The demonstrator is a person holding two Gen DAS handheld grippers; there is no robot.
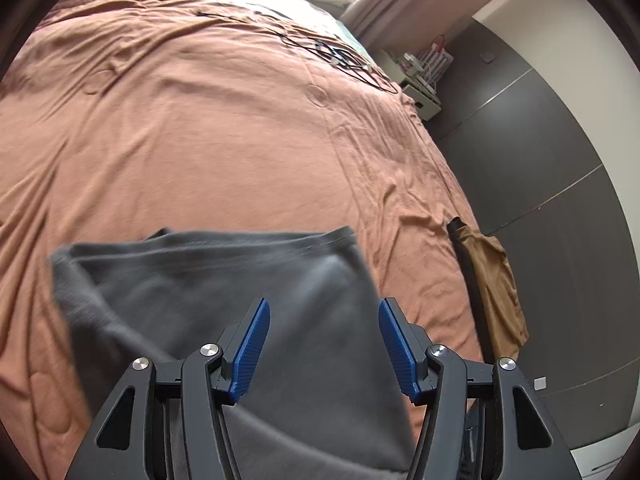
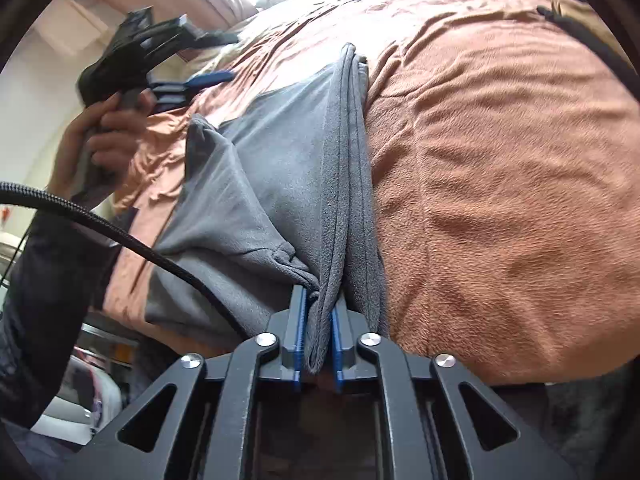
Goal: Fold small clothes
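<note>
Right at the near edge of the bed, the right gripper is clamped tight on a bunched edge of the grey garment, which lies across the rust-coloured cover. Over it, the left gripper hangs with its blue pads wide apart, nothing between them. A tan garment droops off the bed's side edge, and black cables sit tangled near the far corner.
</note>
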